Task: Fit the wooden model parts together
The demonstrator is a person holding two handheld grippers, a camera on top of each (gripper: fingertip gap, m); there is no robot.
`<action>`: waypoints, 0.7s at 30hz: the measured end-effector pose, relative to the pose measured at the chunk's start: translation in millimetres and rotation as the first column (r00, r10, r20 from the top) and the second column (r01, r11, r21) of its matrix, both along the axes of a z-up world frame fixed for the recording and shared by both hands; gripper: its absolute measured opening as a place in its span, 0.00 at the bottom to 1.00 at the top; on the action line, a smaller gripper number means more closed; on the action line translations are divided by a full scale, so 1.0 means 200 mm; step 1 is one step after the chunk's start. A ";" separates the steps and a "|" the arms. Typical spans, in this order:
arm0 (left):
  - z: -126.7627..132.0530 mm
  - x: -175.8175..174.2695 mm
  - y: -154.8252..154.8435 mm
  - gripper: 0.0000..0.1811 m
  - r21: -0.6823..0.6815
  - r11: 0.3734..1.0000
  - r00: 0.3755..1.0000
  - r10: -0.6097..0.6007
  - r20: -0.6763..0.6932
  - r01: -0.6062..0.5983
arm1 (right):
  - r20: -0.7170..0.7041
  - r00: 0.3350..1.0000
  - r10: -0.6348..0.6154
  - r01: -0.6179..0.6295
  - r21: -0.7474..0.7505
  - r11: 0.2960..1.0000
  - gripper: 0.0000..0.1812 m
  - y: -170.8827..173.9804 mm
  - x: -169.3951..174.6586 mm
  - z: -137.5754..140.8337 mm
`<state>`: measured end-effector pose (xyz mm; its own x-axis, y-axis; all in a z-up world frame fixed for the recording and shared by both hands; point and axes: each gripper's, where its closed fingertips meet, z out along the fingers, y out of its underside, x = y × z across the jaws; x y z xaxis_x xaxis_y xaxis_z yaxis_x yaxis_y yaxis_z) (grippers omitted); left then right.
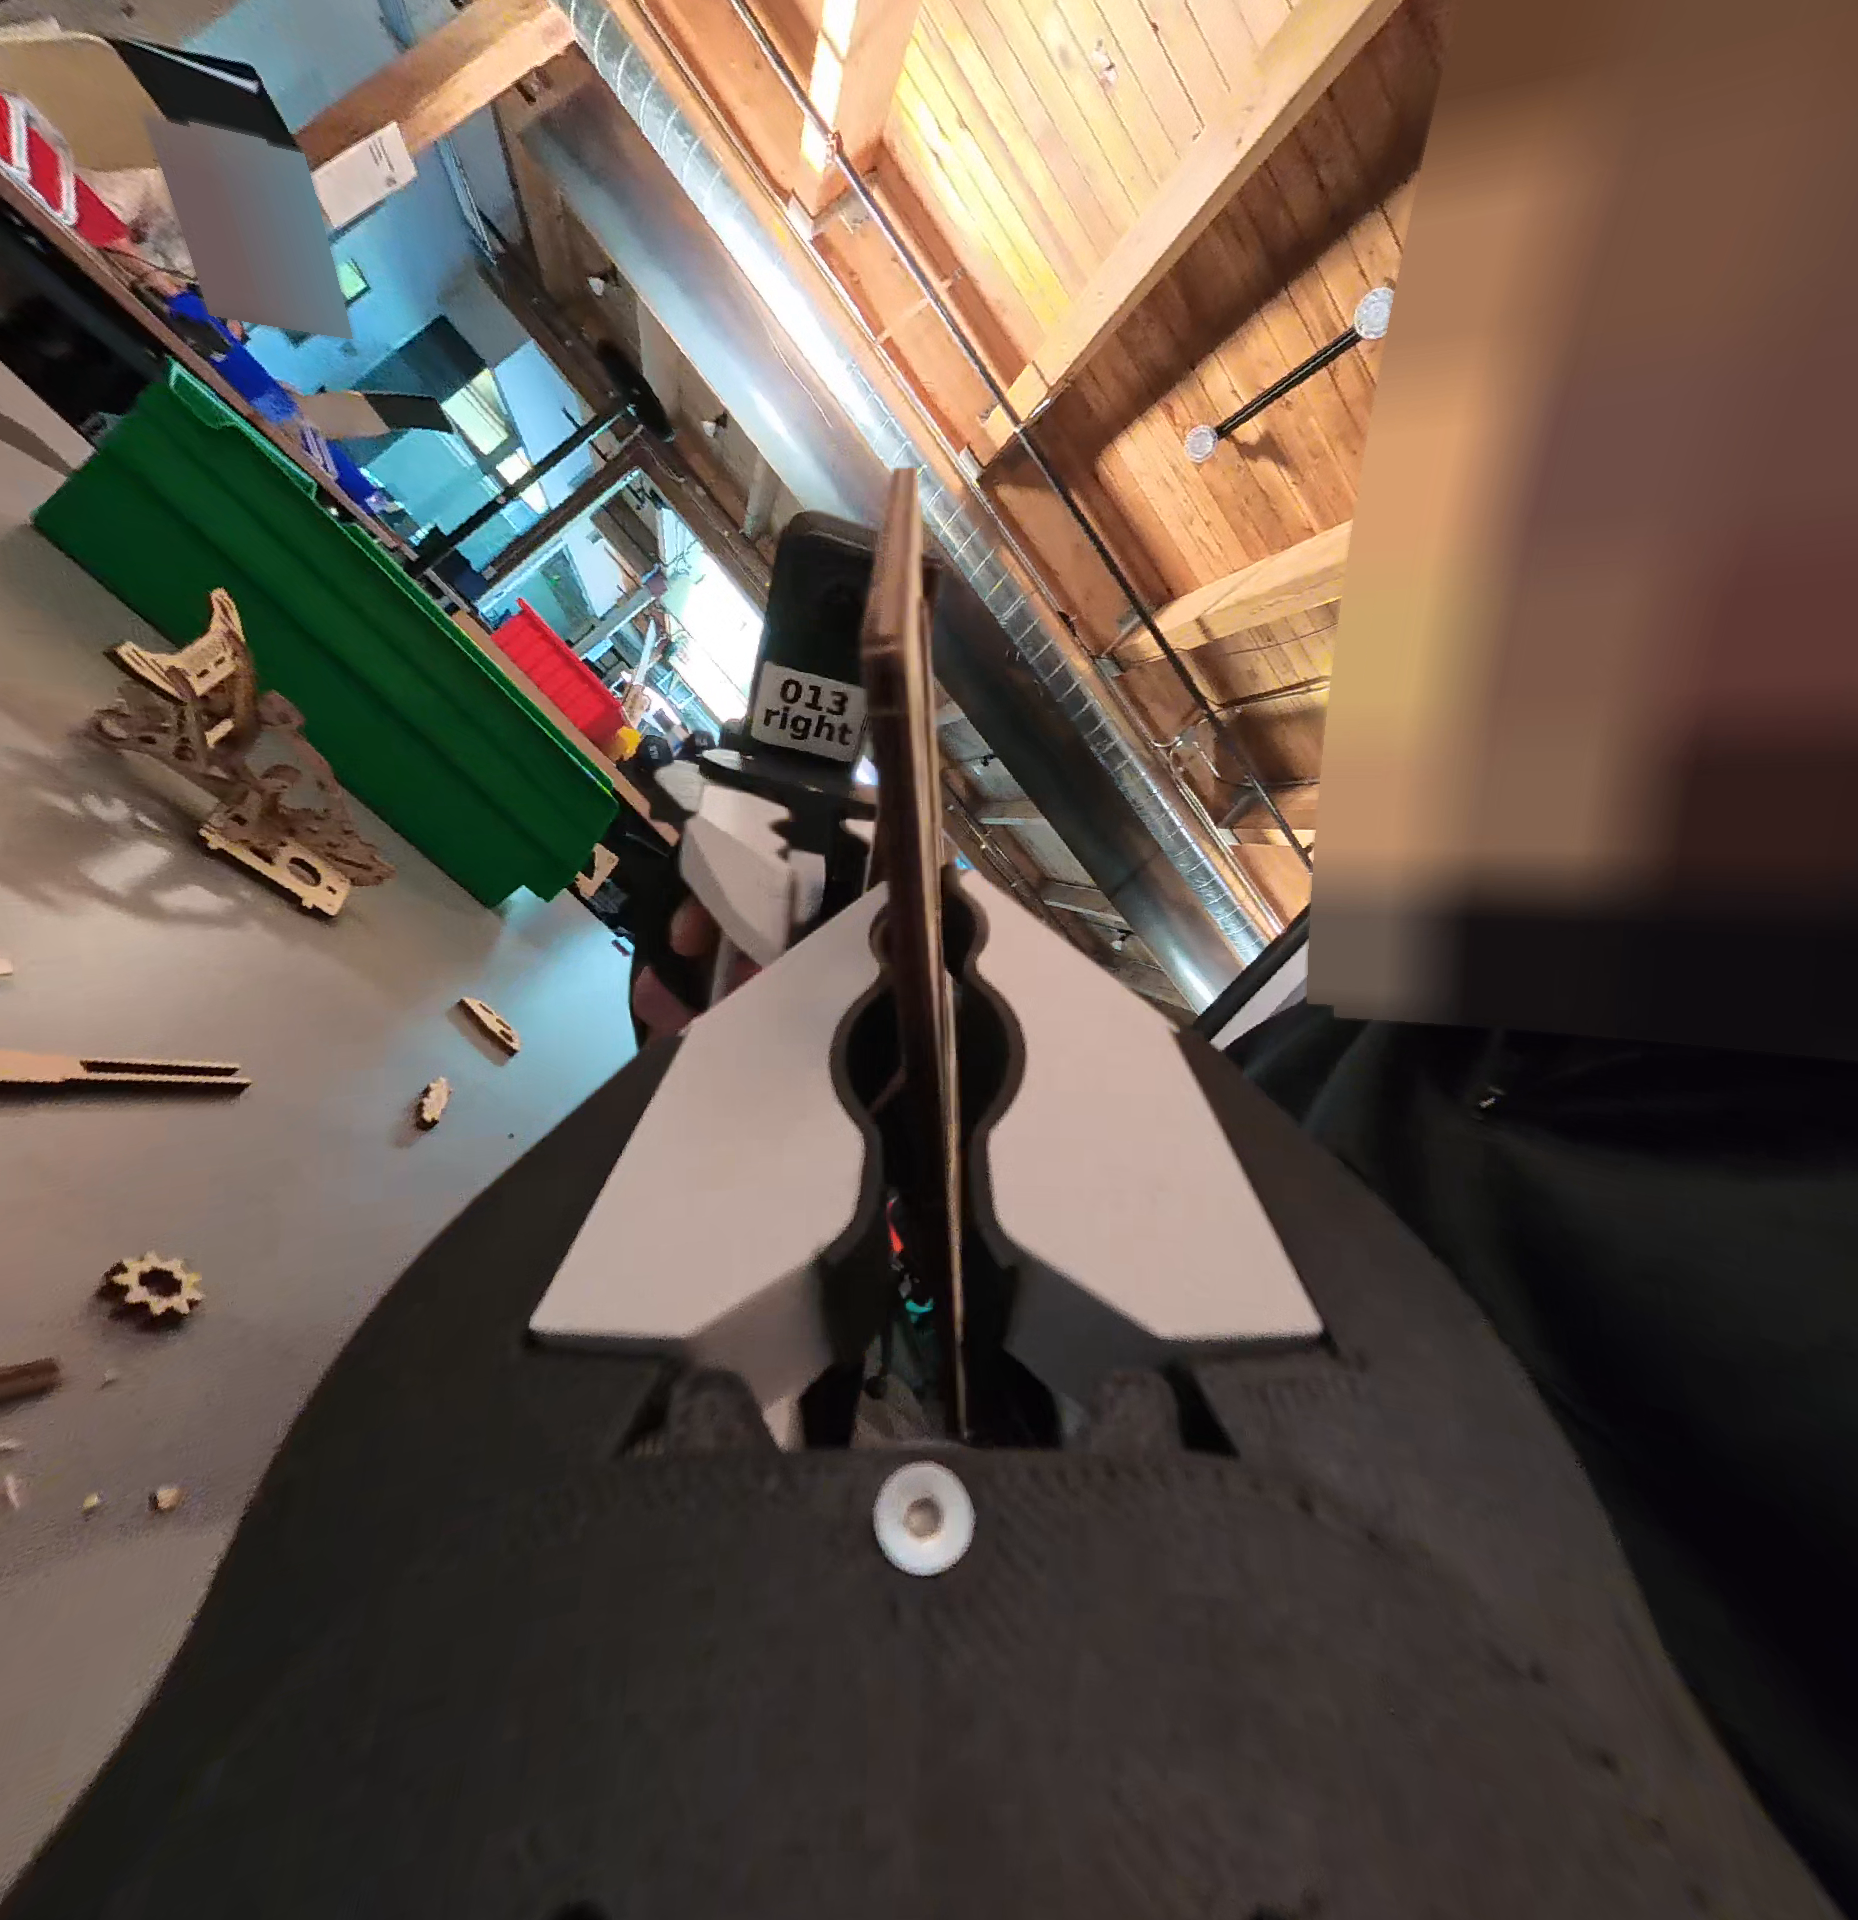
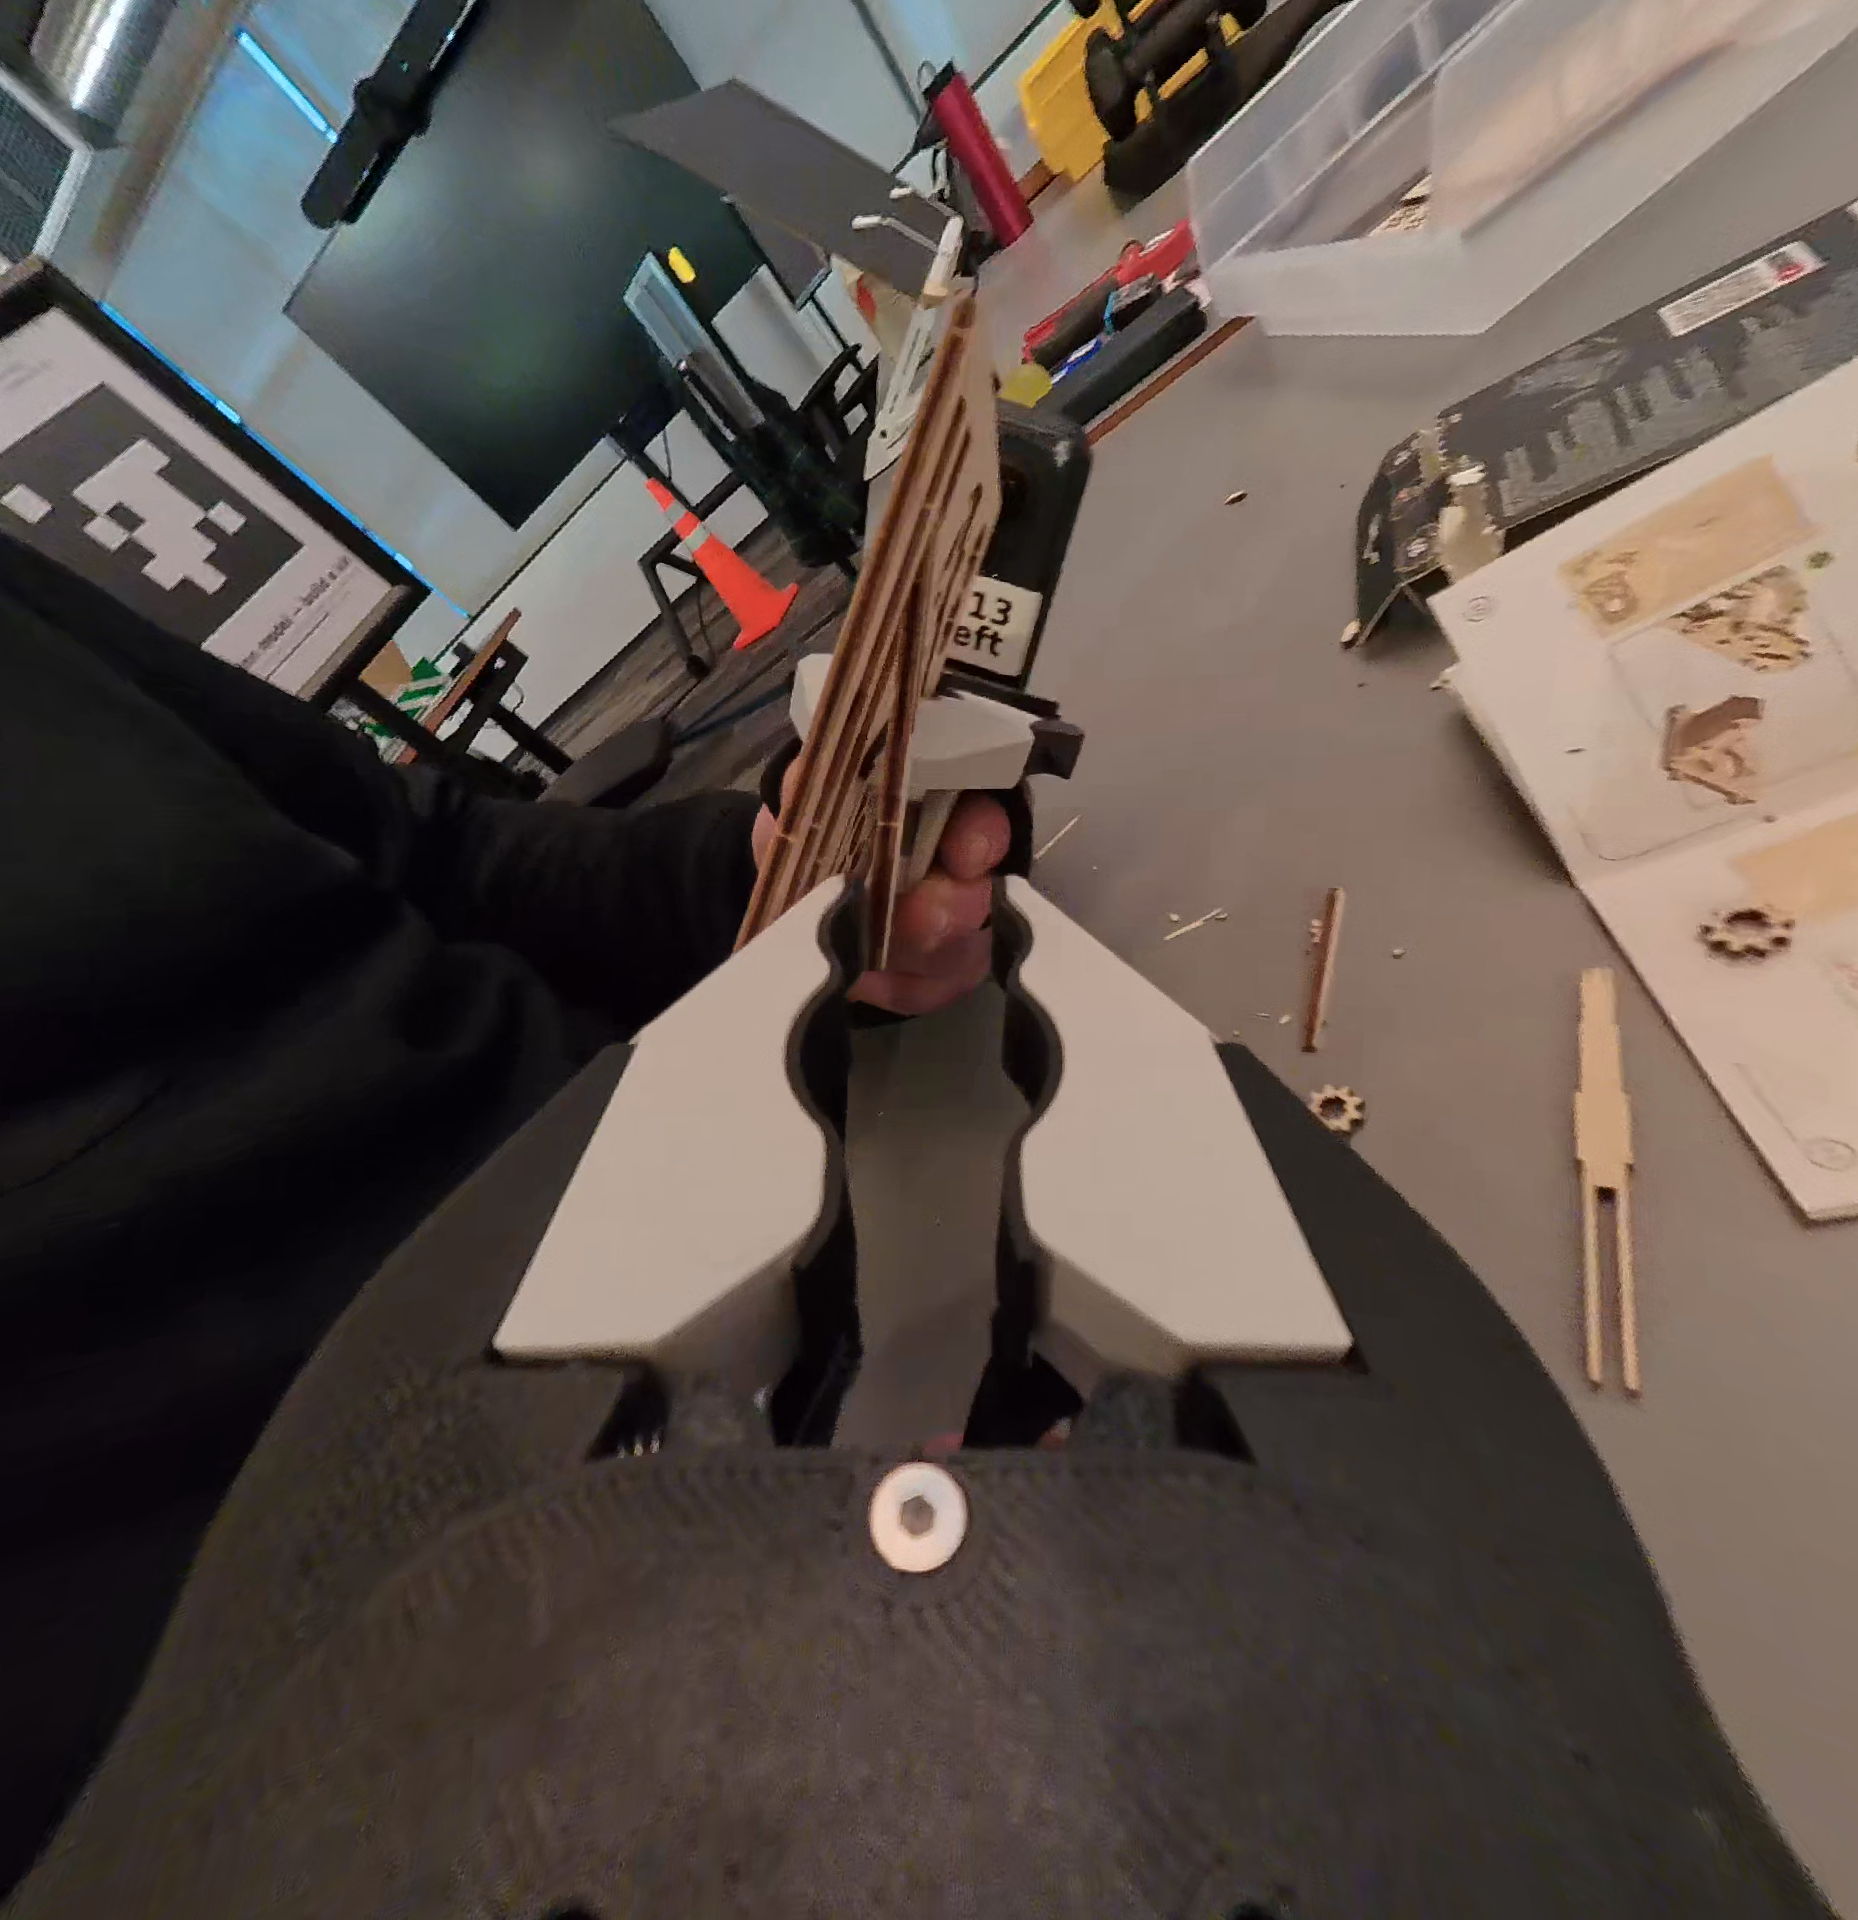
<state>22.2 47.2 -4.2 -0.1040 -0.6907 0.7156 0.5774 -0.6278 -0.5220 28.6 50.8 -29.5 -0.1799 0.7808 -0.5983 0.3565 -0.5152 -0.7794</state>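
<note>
A thin laser-cut wooden sheet [image 1: 899, 644] stands edge-on between the fingers of my left gripper [image 1: 920, 914], which is shut on it. In the right wrist view the same sheet [image 2: 904, 623] rises from the left gripper [image 2: 946, 748], held by a hand. My right gripper [image 2: 920, 935] is open. The sheet's lower corner sits between its fingertips, close to the left one. The right gripper [image 1: 748, 873] also shows behind the sheet in the left wrist view.
On the grey table are a part-built wooden model [image 1: 218, 748], a gear [image 1: 154, 1288], a green bin [image 1: 312, 644], instruction sheets [image 2: 1683, 779], a forked wooden strip [image 2: 1605, 1174], a thin stick [image 2: 1323, 966] and a clear box [image 2: 1476, 156]. A dark sleeve [image 2: 281, 831] fills the left. The grippers are tip to tip, or close to it. The gear [image 1: 154, 1288] lies around 12 cm away from my right fingertips.
</note>
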 end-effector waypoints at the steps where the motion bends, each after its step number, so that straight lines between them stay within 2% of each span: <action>1: 0.00 0.00 0.00 0.01 -0.001 1.000 1.000 -0.006 0.004 0.006 | -0.002 1.000 0.017 -0.017 0.008 1.000 0.09 -0.02 -0.01 0.00; 2: 0.00 0.00 -0.01 0.01 0.002 1.000 1.000 -0.011 0.017 0.011 | -0.010 1.000 0.030 -0.030 0.020 0.999 0.01 -0.04 -0.02 0.01; 4: 0.00 0.00 -0.01 0.01 0.000 1.000 1.000 -0.009 0.013 0.009 | -0.002 1.000 0.019 -0.018 0.063 0.998 0.00 -0.06 -0.03 0.00; 10: 0.03 -0.05 -0.03 0.01 0.020 1.000 1.000 0.023 0.005 -0.023 | 0.165 0.978 -0.126 0.080 0.261 0.962 0.00 0.05 0.02 -0.10; 14: 0.02 -0.12 0.00 0.01 -0.005 0.997 0.996 0.073 -0.054 -0.073 | 0.254 0.950 -0.182 0.105 0.288 0.952 0.00 0.10 0.09 -0.18; 21: -0.11 -0.22 0.04 0.01 -0.100 0.981 0.974 0.146 -0.172 -0.165 | 0.471 0.877 -0.092 0.076 0.054 0.996 0.00 0.06 0.21 -0.42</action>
